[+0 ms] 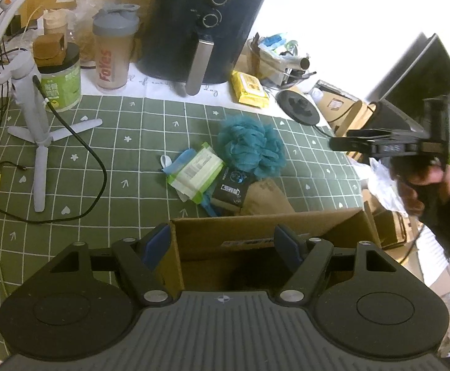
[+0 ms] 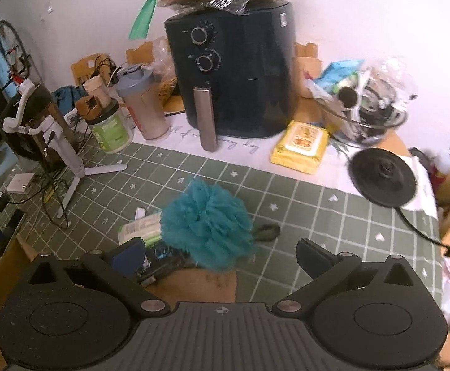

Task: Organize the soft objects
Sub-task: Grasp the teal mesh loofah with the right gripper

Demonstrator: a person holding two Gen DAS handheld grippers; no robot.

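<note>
A teal mesh bath pouf (image 1: 251,147) (image 2: 206,224) lies on the green grid mat. Beside it sit a green-and-white wipes pack (image 1: 195,173) (image 2: 141,230), a black packet (image 1: 232,190) (image 2: 160,262) and a brown soft item (image 1: 266,199) (image 2: 200,284). An open cardboard box (image 1: 256,235) stands in front of them. My left gripper (image 1: 223,245) is open and empty, over the box's far left corner. My right gripper (image 2: 222,258) is open and empty, just above and short of the pouf; it shows from the side in the left wrist view (image 1: 386,145).
A black air fryer (image 1: 200,24) (image 2: 234,74), shaker bottle (image 1: 115,48), green jar (image 1: 61,83), yellow wipes pack (image 2: 300,147), kettle base (image 2: 382,177) and cluttered glass bowl (image 2: 370,108) line the back. A white tripod (image 1: 39,130) with cables stands on the left.
</note>
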